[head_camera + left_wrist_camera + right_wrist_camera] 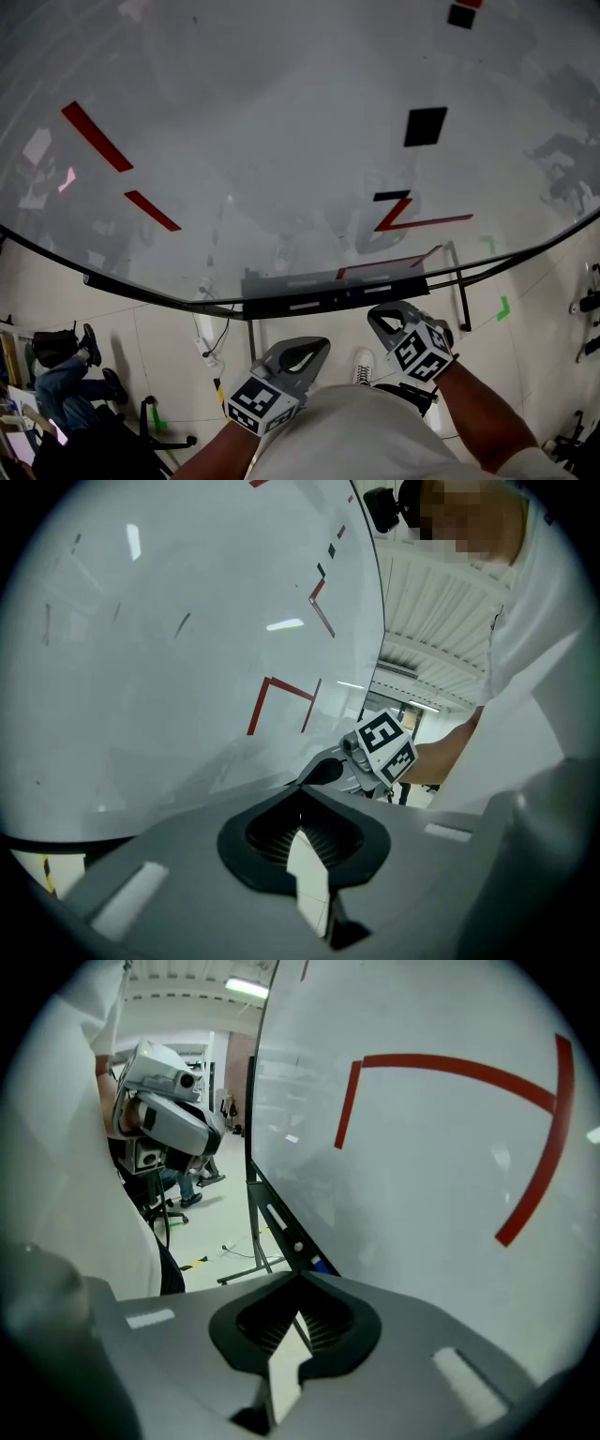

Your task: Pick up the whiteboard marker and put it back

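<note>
White board surface fills most of the head view: a large whiteboard (281,141) on a metal stand over a pale tiled floor (169,337). We see red strokes (97,136) drawn on it at left, a red and black zigzag (403,211) lower right, and a black square (425,126) stuck on above that.

Along the board's bottom edge runs a dark tray (272,298). A slim white shape lies in it, which we take to be the whiteboard marker (305,306). It is too small to make out any detail. From the right gripper view, the same marker (276,1215) lies lengthwise in the tray (265,1192), farther along it than a small blue spot.

Both tools are held low, close to the person's body and apart from the tray. The left hand-held gripper (322,343) points up toward the board. In its own view its jaws (300,791) meet at the tips, with nothing between them. The right hand-held gripper (377,315) sits just beside it, a little nearer the tray. Its jaws (300,1279) are likewise pressed together and empty, facing along the whiteboard (422,1194).

At the lower left of the head view, a seated person's legs (61,380) rest on the floor.
</note>
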The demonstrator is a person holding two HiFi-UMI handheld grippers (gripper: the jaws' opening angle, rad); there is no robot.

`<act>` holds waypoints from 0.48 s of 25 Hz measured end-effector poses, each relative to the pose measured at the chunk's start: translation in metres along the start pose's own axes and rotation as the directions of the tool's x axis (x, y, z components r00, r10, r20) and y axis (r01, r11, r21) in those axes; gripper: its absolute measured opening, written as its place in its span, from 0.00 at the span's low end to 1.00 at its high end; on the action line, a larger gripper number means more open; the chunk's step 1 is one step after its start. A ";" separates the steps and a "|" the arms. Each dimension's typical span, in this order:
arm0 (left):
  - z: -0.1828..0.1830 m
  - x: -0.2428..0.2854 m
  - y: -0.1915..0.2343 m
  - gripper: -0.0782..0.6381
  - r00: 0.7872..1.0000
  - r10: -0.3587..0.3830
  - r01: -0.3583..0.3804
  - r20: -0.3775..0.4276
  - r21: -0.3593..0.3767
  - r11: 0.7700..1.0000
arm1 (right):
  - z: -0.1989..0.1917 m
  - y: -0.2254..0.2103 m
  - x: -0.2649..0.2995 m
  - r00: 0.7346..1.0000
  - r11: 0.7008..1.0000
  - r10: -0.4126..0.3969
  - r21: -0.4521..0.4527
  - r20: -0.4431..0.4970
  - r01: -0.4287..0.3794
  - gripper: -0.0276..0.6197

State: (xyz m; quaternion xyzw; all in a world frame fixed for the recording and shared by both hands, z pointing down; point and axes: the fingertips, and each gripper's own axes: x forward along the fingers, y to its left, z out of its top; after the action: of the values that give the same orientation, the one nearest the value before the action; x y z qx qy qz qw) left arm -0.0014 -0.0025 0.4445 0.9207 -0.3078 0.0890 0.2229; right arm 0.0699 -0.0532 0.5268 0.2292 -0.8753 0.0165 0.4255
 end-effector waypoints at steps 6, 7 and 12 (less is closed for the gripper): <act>0.001 0.000 -0.003 0.13 1.000 -0.003 0.003 0.004 -0.002 1.000 | 0.009 0.001 -0.013 0.998 0.995 0.009 0.097 0.069 -0.016 0.05; 0.001 0.000 -0.003 0.13 1.000 -0.003 0.003 0.004 -0.003 1.000 | 0.010 0.001 -0.014 0.996 0.992 0.015 0.125 0.086 -0.026 0.05; 0.000 -0.002 -0.002 0.13 1.000 -0.002 0.002 0.006 -0.017 1.000 | 0.019 0.002 -0.023 0.983 0.959 0.037 0.269 0.178 -0.085 0.05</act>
State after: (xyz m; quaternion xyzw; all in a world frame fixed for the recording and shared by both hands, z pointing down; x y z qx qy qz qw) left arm -0.0019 0.0001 0.4428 0.9192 -0.3086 0.0832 0.2300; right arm 0.0670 -0.0467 0.4979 0.2598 -0.9045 0.1315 0.3117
